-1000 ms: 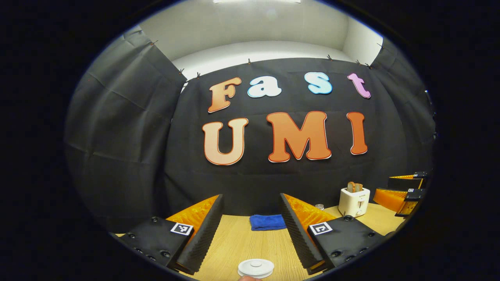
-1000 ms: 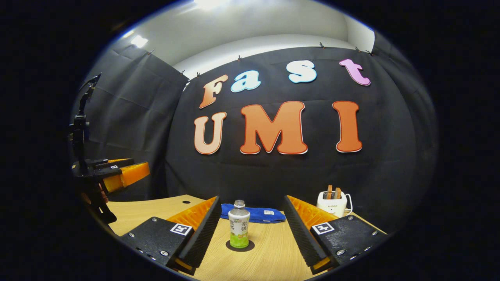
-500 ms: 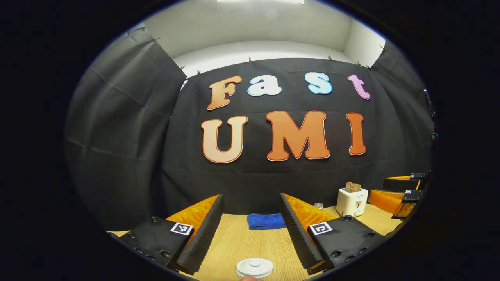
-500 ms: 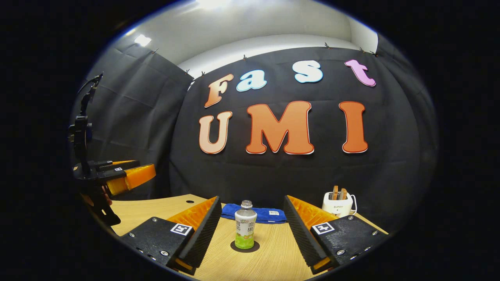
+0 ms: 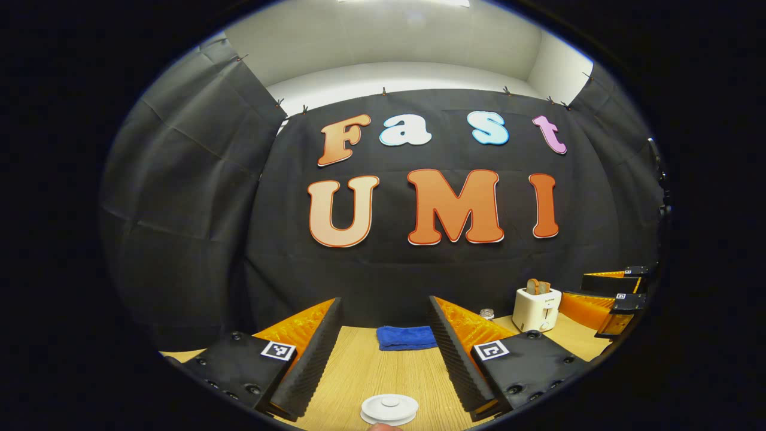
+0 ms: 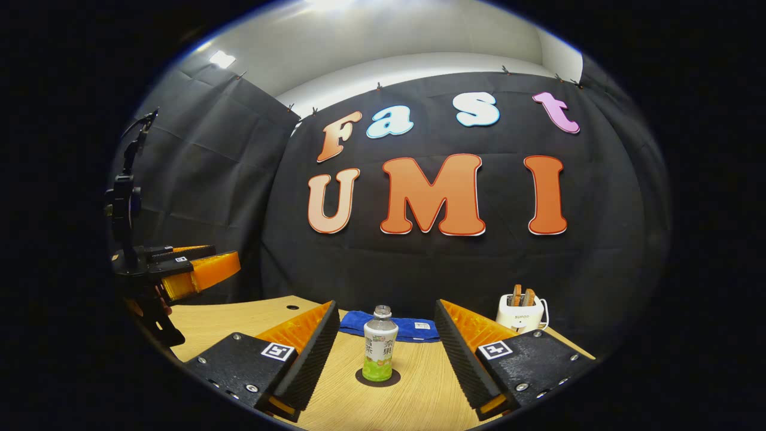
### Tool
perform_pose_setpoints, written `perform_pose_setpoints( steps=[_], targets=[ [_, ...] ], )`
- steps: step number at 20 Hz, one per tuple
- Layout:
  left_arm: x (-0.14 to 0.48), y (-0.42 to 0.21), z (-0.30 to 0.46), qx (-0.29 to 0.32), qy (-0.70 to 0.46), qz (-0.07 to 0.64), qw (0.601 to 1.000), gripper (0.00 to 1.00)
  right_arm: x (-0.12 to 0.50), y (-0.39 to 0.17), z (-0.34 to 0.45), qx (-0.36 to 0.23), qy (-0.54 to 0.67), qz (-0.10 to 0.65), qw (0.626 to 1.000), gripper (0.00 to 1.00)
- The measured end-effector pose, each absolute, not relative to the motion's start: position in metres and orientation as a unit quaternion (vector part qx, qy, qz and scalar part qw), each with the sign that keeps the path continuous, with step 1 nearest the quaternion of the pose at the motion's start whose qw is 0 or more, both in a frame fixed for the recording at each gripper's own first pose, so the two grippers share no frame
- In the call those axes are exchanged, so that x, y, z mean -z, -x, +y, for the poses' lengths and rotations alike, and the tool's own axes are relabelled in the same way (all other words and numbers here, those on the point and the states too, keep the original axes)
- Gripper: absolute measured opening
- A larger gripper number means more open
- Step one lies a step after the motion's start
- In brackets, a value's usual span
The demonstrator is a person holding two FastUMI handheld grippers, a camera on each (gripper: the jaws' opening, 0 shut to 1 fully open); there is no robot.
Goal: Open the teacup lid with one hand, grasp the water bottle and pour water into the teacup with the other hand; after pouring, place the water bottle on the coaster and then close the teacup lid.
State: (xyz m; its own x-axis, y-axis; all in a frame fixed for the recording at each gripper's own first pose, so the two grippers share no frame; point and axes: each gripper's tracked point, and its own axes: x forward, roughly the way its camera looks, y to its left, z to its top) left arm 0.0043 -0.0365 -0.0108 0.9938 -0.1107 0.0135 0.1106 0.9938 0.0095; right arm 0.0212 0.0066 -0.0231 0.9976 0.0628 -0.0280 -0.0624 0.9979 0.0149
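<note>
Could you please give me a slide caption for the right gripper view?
Open right gripper faces upright water bottle standing on its dark coaster, blue cloth behind.

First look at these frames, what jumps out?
The water bottle stands upright on a dark coaster, centred between the open right gripper. In the left gripper view, a white teacup lid sits near the bottom, before the open left gripper; a blue cloth lies behind.

The small clear plastic water bottle with its green-and-white wrapper is showing printed characters, too small to make out. The white boxy toaster is carrying a short dark word, blurred. The right gripper and left gripper are each bearing black-and-white square code tags without letters.
</note>
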Motion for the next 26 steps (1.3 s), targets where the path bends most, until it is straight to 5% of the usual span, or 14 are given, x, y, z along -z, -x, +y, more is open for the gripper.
perform_pose_setpoints(
  steps=[26],
  targets=[
    [0.022,-0.003,-0.049,0.058,-0.007,-0.001,0.998,0.93,0.028,-0.022,0.001,-0.017,-0.018,0.017,1.0,0.95]
  ],
)
